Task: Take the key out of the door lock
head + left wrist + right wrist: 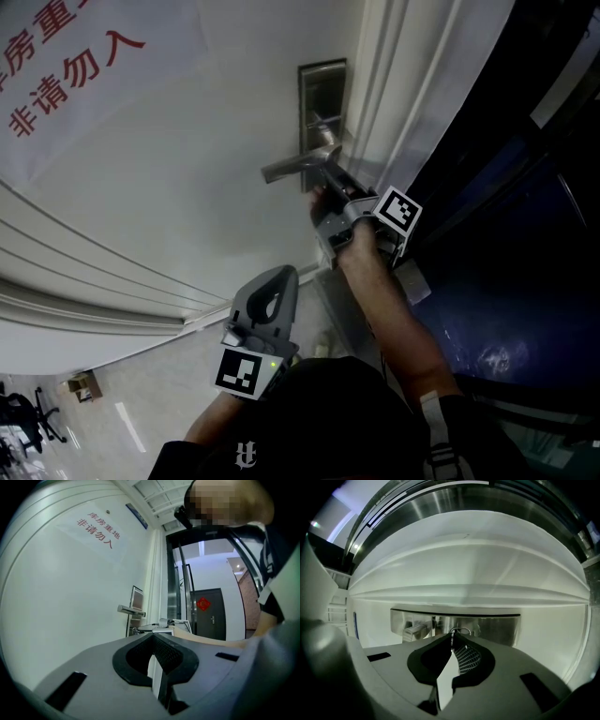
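Observation:
A steel lock plate (323,94) with a lever handle (292,167) sits on the white door (187,187). My right gripper (328,178) is up against the plate just below the handle. In the right gripper view my right gripper (452,641) is shut on a thin metal key (451,637), and a key ring (460,630) shows past the jaw tips against the lock plate (497,627). Whether the key's blade sits in the lock is hidden. My left gripper (279,277) hangs lower and away from the door, and in its own view my left gripper (153,638) is shut and holds nothing.
Red printed characters (56,66) mark a sheet on the door. The door frame (412,94) runs just right of the lock, with a dark opening (525,234) beyond it. Light floor (112,412) lies below. A dark door (209,613) stands far down the corridor.

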Tool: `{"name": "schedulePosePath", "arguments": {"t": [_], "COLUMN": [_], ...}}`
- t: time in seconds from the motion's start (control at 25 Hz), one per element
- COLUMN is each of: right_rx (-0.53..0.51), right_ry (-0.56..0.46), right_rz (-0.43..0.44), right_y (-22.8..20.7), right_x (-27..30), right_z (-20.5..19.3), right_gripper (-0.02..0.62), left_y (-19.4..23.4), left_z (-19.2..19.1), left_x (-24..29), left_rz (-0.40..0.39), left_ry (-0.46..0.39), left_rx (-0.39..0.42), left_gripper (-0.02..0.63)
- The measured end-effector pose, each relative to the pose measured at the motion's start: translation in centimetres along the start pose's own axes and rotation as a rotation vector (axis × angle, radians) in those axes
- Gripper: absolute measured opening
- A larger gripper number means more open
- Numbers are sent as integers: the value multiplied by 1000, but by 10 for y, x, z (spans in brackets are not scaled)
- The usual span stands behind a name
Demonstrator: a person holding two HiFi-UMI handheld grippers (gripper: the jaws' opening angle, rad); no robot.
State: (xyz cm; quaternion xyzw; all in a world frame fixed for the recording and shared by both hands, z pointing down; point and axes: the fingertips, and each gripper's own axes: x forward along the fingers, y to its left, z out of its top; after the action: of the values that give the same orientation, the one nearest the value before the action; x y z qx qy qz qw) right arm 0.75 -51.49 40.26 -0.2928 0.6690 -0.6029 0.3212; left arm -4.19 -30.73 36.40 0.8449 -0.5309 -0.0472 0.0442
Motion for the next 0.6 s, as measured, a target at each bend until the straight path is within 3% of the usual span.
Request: {"name": "schedulePosePath", "arguments": {"t": [0.6], "right_rx": [-24], "right_ry": [7], "right_rz": [-8], "right_y": [-3], "right_x": [-45], "right_z": [-5], "right_gripper": [21], "left_y": [-21], "left_z": [-5], "left_x": [-3], "left_rz": [-79], "left_ry": [12], "left_rx": [-1], "left_gripper": [6]}}
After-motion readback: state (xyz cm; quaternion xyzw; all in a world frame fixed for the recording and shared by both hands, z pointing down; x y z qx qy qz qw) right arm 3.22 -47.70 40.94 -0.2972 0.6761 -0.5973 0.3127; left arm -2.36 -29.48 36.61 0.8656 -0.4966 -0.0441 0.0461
